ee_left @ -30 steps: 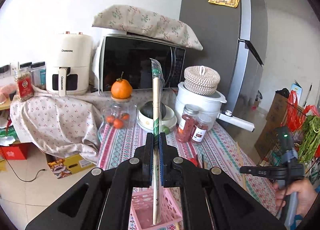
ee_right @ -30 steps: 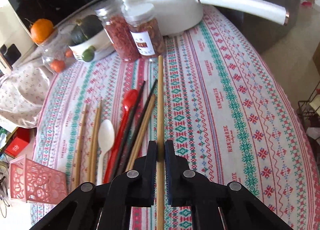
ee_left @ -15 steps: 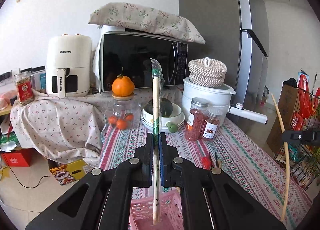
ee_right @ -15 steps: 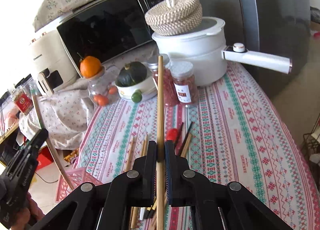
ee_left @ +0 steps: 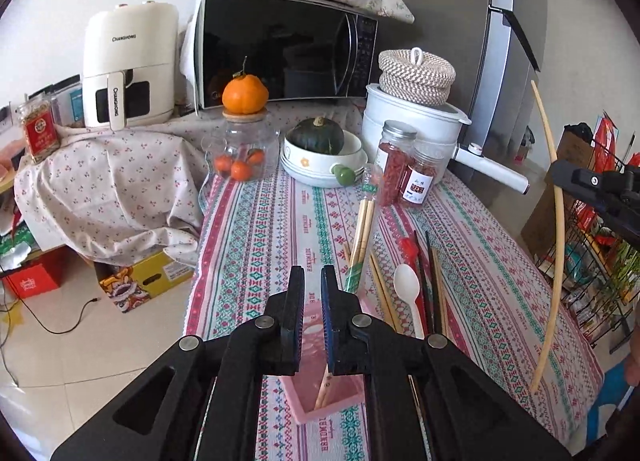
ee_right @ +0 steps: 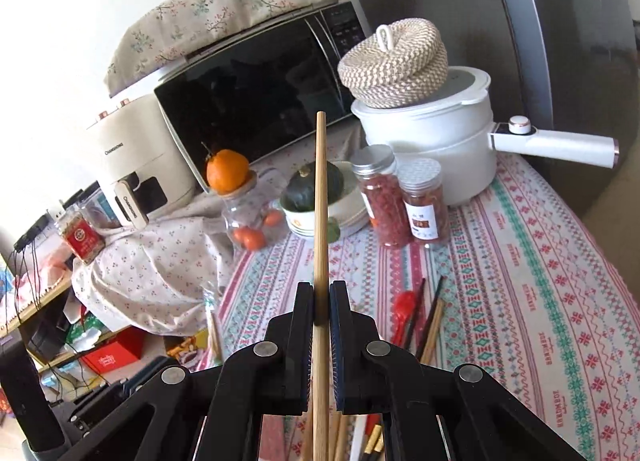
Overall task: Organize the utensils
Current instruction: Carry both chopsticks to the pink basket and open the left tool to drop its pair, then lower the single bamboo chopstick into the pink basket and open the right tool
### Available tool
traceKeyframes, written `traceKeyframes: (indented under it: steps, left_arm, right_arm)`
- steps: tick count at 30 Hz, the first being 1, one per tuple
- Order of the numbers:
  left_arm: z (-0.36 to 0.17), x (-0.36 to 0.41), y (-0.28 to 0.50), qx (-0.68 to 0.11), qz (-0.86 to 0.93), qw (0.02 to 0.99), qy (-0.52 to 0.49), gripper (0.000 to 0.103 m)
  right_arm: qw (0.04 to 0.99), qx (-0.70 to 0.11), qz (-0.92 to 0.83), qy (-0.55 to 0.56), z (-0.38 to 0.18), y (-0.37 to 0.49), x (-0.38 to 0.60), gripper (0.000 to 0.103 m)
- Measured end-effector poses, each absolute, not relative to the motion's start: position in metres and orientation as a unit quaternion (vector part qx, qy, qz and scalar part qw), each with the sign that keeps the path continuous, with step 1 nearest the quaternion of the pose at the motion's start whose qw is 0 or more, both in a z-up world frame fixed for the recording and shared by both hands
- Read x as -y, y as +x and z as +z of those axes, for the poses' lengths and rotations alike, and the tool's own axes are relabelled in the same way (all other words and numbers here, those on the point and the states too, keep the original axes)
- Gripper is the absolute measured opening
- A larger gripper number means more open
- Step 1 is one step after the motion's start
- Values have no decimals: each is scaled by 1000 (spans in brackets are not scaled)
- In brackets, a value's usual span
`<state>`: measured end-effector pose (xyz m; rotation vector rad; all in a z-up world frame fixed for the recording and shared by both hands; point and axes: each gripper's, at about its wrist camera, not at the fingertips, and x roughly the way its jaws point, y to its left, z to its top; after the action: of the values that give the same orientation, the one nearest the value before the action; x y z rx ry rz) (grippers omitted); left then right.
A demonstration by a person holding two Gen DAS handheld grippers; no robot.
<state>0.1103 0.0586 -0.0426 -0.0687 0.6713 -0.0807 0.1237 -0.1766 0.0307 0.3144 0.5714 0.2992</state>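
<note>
Letting your left gripper point(ee_left: 312, 289) jaws open drops wrapped chopsticks point(ee_left: 362, 237) into the pink basket point(ee_left: 320, 415); right gripper point(ee_right: 321, 301) pinches a chopstick point(ee_right: 320, 197) next.

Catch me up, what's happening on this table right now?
A person with two handheld grippers is sorting utensils into a pink basket. The left gripper is opening above it; nothing sits between its pads, and the wrapped chopsticks now lean out of the basket. The right gripper is shut on a single wooden chopstick, held above the table. A white spoon, red spoon and more chopsticks lie on the tablecloth.
</note>
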Motion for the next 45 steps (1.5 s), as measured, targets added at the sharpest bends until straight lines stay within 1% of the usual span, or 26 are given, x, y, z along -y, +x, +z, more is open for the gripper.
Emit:
traceKeyframes:
  steps: [4, 5, 6, 8, 9, 11, 15, 21, 26, 27, 29, 30, 31, 32, 33, 38, 40, 41, 43, 45]
  left_arm:
    - [-40, -73, 99, -361, -28, 932, -19, 18]
    - [-40, -77, 96, -367, -26, 930, -17, 23]
    - [-40, -81, 94, -377, -22, 926, -14, 30]
    - [-42, -89, 90, -393, -14, 919, -12, 40]
    - [-44, -93, 88, -400, -11, 916, -15, 43]
    - [-47, -101, 86, -413, -9, 910, -21, 47]
    - [-56, -115, 85, -437, -4, 899, -29, 50]
    - [-61, -123, 84, -454, -9, 890, -37, 52]
    - [-59, -124, 84, -455, -14, 890, -37, 53]
    - [-59, -124, 84, -455, -16, 889, -37, 53]
    - [-59, -124, 84, -456, -18, 889, -37, 54]
    - [-59, -123, 84, -457, -19, 889, -37, 55]
    - [-59, -123, 83, -458, -20, 888, -38, 56]
    - [-58, -122, 83, -458, -21, 888, -39, 57]
    - [-58, -122, 83, -458, -22, 888, -39, 58]
    - [-56, -116, 83, -457, -24, 888, -38, 63]
    - [-55, -111, 83, -458, -26, 888, -38, 65]
    - [-54, -109, 83, -458, -29, 887, -38, 66]
    - [-53, -102, 82, -459, -34, 887, -36, 67]
    - [-51, -93, 82, -460, -43, 886, -29, 71]
  right_arm:
    - [941, -249, 159, 163, 39, 118, 156, 6]
    - [943, -240, 162, 165, 41, 116, 149, 6]
    - [944, -232, 164, 167, 42, 115, 143, 6]
    - [946, -219, 167, 170, 43, 114, 129, 6]
    - [948, -212, 167, 170, 43, 114, 122, 6]
    - [951, -201, 164, 170, 42, 115, 108, 6]
    - [957, -186, 148, 169, 34, 120, 86, 6]
    - [968, -167, 110, 153, 19, 124, 64, 6]
    - [965, -185, 111, 152, 2, 131, 54, 7]
    - [963, -189, 116, 152, 1, 130, 53, 9]
    - [961, -195, 126, 151, -1, 129, 53, 11]
    - [960, -199, 133, 146, 0, 128, 53, 14]
    - [959, -202, 141, 140, 2, 127, 53, 23]
    - [958, -204, 147, 135, 4, 125, 52, 28]
    - [958, -206, 153, 130, 5, 123, 54, 35]
    - [954, -218, 166, 120, 15, 115, 69, 45]
    - [952, -227, 164, 126, 17, 114, 81, 52]
    - [950, -233, 161, 131, 18, 114, 88, 54]
    - [947, -248, 152, 138, 18, 115, 101, 65]
    - [944, -264, 142, 141, 16, 118, 116, 71]
